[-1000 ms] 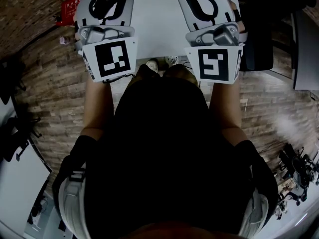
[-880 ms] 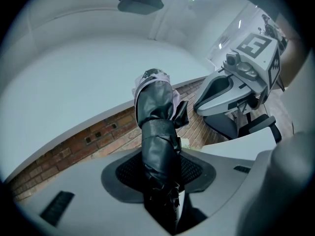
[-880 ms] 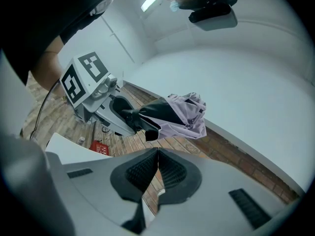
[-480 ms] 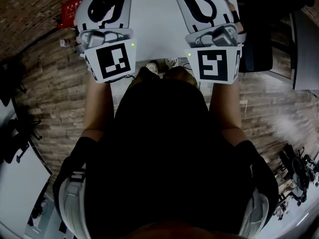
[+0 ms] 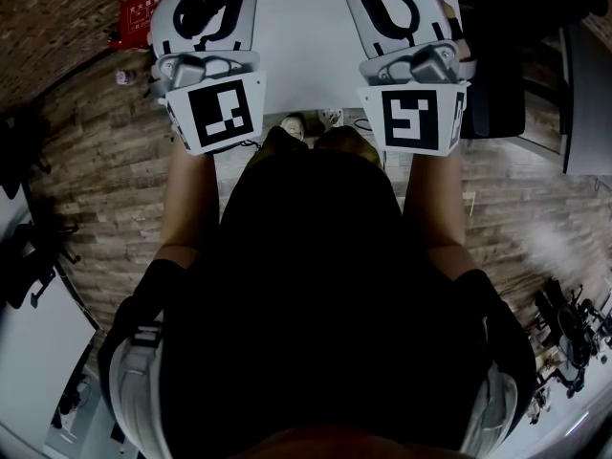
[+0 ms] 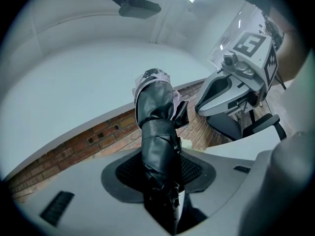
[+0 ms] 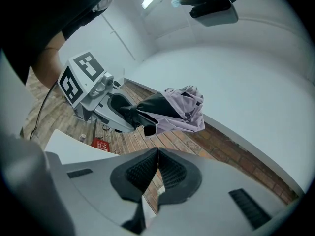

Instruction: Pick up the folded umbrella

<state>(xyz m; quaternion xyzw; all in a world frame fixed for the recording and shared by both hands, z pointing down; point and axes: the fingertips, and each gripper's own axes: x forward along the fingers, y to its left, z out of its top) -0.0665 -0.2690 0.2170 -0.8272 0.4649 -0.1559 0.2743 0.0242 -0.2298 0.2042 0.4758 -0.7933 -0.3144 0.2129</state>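
The folded umbrella (image 6: pixel 156 132), black with a lilac end, stands out level between the jaws of my left gripper (image 6: pixel 160 181), which is shut on it. In the right gripper view the umbrella (image 7: pixel 172 111) sticks out from the left gripper (image 7: pixel 106 107) over the edge of the white table (image 7: pixel 236 82). My right gripper (image 7: pixel 157 166) is shut with nothing between its pads, level and a little to the right of the umbrella. In the head view both grippers (image 5: pixel 206 27) (image 5: pixel 402 27) reach over the table's near edge (image 5: pixel 296 46), and their tips are cut off.
Brick-patterned floor (image 5: pixel 86 161) surrounds the white table. A black office chair (image 5: pixel 497 75) stands at the right and a red item (image 5: pixel 139 12) lies on the floor at the left. The person's shoes (image 5: pixel 292 124) are under the table edge. Another white surface (image 5: pixel 38 352) is at lower left.
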